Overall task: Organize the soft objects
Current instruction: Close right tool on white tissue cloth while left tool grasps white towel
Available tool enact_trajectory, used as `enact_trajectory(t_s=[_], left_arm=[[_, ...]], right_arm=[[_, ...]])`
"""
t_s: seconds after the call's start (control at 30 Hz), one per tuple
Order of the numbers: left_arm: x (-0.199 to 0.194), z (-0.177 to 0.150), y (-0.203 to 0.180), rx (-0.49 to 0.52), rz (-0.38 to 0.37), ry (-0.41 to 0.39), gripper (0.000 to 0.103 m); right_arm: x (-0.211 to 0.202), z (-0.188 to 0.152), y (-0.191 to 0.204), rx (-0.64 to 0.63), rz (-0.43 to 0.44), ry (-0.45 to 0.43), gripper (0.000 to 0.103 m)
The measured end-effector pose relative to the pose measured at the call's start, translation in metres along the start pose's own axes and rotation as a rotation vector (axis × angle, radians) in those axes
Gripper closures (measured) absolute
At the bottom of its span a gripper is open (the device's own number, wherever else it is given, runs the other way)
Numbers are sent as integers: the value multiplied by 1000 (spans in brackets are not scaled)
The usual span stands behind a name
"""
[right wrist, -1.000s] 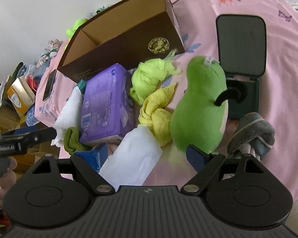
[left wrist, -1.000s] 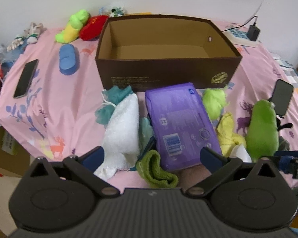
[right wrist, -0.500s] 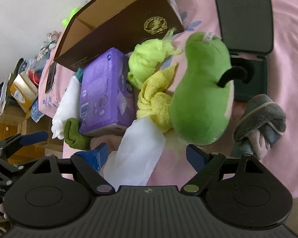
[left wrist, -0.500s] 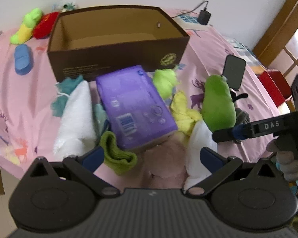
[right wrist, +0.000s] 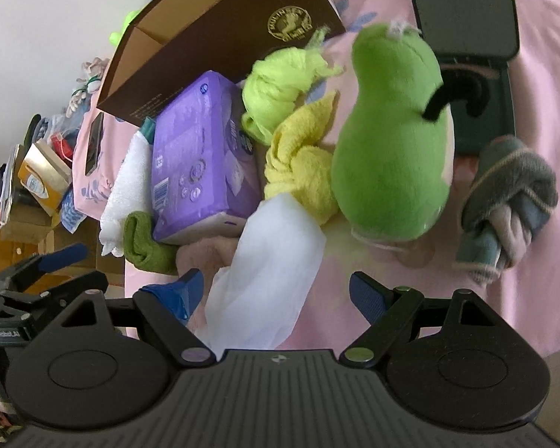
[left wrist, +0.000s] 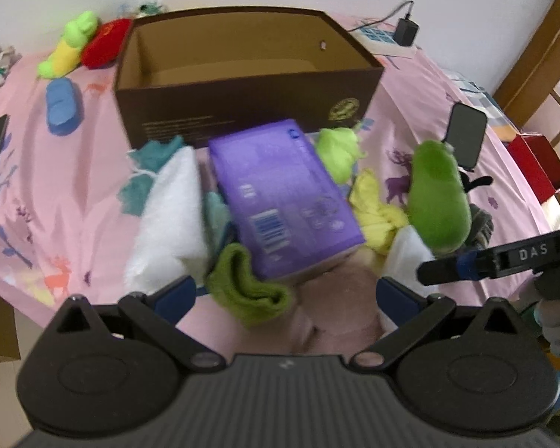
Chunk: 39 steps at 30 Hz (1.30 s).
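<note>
at lower centre of both views, the left claw (left wrist: 285,293) and right claw (right wrist: 276,293) gaped wide, holding nothing. mid-frame, the purple pack (left wrist: 283,198) lay among cloths before the brown box (left wrist: 242,74); the green plush (right wrist: 392,142) lay right of it.

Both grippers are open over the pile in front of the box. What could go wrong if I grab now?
The right gripper straddles the white cloth, which touches the yellow cloth; closing may drag both. The left gripper could snag the green sock, tucked under the purple pack, and tip the pack.
</note>
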State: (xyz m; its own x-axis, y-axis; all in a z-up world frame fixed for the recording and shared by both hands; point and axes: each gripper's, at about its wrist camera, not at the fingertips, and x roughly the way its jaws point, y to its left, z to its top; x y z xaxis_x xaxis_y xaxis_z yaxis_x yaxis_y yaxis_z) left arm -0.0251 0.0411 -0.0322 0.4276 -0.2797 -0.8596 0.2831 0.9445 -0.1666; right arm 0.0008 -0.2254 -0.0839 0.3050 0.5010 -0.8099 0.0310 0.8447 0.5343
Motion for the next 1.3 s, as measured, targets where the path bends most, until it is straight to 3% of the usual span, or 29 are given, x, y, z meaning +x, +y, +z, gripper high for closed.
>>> enact_trajectory(t_s=[0.23, 0.43, 0.5, 0.6, 0.67, 0.73, 0.77, 0.83, 0.93, 1.13, 1.3], left_arm=[[-1, -18, 35, -29, 14, 8, 1], [3, -6, 70, -103, 51, -35, 1], [4, 1, 80, -124, 49, -56, 1], [11, 11, 92, -156, 17, -73, 1], [21, 17, 94, -162, 1, -57, 5], [32, 21, 94, -155, 6, -41, 15], [38, 23, 95, -156, 8, -27, 20], [51, 26, 97, -159, 1, 8, 41], [67, 29, 100, -166, 13, 48, 52], [59, 31, 96, -118, 25, 18, 62], [32, 33, 91, -103, 2, -31, 62]], right_arm=[[12, -7, 0, 72, 33, 13, 32], [22, -12, -4, 163, 53, 3, 35], [25, -13, -5, 184, 60, -2, 39], [29, -15, -7, 208, 84, 3, 66], [29, -17, -10, 231, 123, 2, 84], [29, -19, -13, 249, 116, -12, 92], [29, -19, -14, 258, 112, -17, 95], [26, -21, -17, 281, 124, -33, 99], [16, -20, -16, 269, 125, -76, 102], [-4, -16, -1, 175, 139, -129, 103], [-7, -4, 14, 76, 96, -156, 102]])
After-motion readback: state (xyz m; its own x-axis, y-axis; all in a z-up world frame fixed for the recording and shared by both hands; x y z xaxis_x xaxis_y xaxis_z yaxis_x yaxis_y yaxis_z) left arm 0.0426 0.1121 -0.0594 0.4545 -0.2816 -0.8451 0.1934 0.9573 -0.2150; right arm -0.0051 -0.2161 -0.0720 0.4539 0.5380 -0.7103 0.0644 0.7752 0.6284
